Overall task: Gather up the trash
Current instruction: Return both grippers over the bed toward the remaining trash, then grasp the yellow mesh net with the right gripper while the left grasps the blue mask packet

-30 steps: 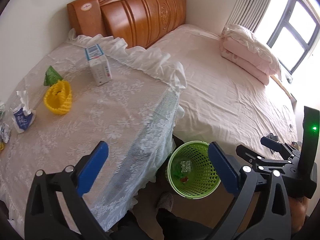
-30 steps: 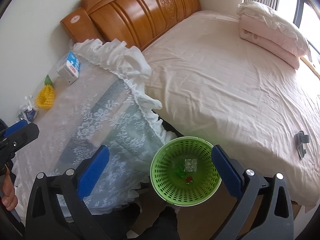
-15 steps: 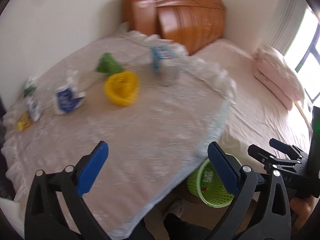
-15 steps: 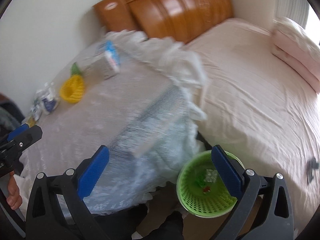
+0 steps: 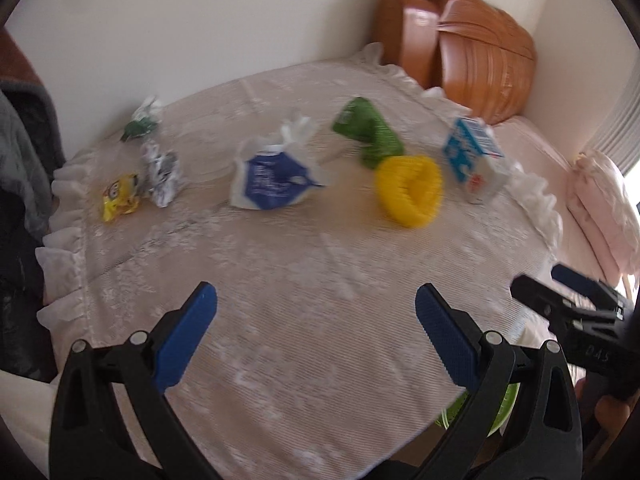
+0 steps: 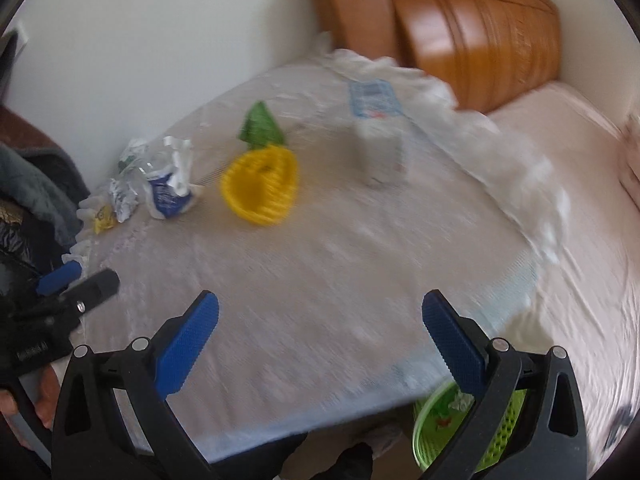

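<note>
Green basket (image 6: 504, 432) (scraps inside).

Both tools share one build. The left gripper (image 5: 316, 336) has black, triangular-framed plastic arms with open cut-outs, each ending in a blue finger pad (image 5: 186, 340) with a fine ribbed texture. Round silver screw heads sit at the pivots — two on each arm. The right gripper (image 6: 320, 344) matches it: black frame, blue ribbed pads (image 6: 188, 344), silver screws. Seen from the side, its black body carries small pale lettering — too blurred to read. Bare skin of the left hand (image 6: 42, 400) shows beneath the handle.
</note>
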`<action>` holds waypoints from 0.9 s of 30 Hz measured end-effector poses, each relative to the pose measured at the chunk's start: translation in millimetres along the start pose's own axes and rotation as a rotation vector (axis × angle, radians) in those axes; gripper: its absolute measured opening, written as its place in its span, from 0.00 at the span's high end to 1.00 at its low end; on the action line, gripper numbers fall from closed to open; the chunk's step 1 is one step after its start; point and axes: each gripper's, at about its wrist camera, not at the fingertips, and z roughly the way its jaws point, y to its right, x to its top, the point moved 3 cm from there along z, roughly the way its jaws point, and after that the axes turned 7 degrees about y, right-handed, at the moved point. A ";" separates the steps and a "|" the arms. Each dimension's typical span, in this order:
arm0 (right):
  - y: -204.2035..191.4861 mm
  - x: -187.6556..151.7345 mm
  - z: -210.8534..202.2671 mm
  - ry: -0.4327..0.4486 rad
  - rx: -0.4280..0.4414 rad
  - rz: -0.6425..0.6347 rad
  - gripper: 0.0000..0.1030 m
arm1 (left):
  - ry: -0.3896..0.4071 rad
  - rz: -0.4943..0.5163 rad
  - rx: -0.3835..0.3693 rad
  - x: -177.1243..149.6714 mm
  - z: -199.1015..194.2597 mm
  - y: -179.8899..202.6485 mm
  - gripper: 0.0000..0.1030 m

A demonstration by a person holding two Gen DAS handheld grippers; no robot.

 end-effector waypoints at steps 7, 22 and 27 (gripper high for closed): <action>-43.9 37.9 73.7 -0.009 -0.030 -0.109 0.02 | -0.019 -0.004 0.027 11.5 34.1 -33.8 0.08; -29.4 52.2 109.9 -0.050 0.042 -0.016 0.64 | 0.116 0.617 -0.079 80.5 75.2 -7.2 0.08; -22.0 47.8 77.3 -0.018 0.072 0.047 0.67 | 0.033 0.844 -0.218 92.4 90.5 10.3 0.08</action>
